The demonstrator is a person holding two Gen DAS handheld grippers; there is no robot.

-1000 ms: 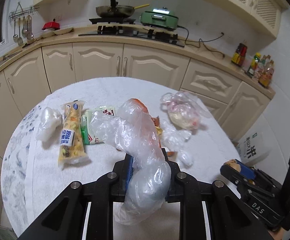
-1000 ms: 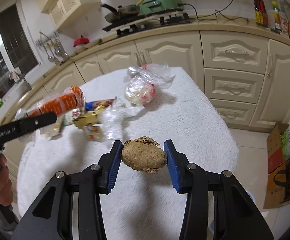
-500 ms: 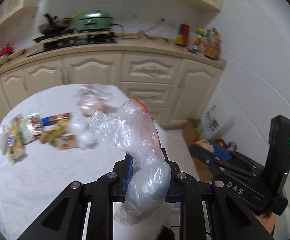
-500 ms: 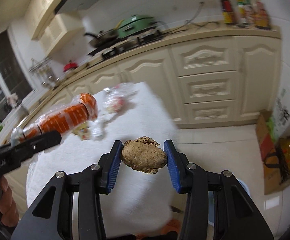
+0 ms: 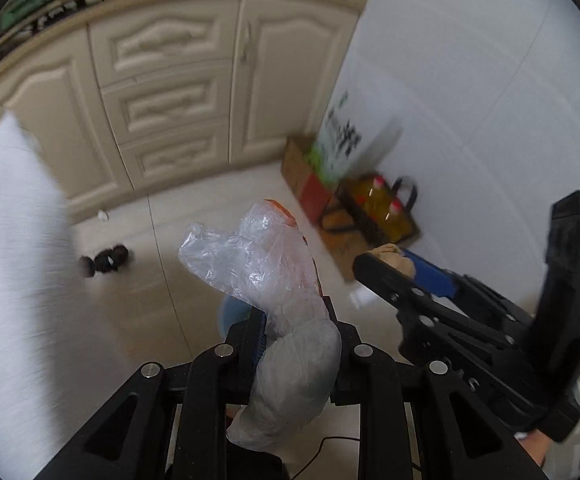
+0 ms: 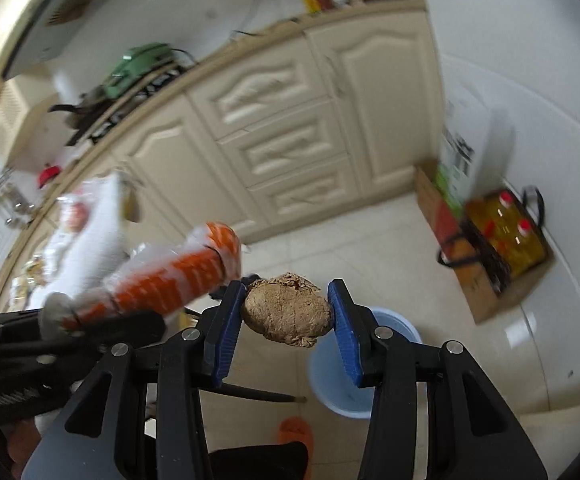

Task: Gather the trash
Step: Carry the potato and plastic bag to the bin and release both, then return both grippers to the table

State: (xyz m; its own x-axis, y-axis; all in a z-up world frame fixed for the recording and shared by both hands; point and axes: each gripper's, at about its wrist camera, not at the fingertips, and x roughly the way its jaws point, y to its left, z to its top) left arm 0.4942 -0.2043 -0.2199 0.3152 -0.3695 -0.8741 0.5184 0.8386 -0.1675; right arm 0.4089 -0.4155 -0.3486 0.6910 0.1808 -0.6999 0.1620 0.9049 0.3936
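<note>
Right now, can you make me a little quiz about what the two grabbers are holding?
1. True or false: the right gripper holds a brown paper wad.
2. What does the left gripper hold? A) a spoon B) a plastic wrapper C) a bottle
3. Fill in: the blue ______ stands on the floor below the right gripper.

Key: 1 true. 2 B, a crinkly clear wrapper with orange print, jaws shut on it. 3 bin.
</note>
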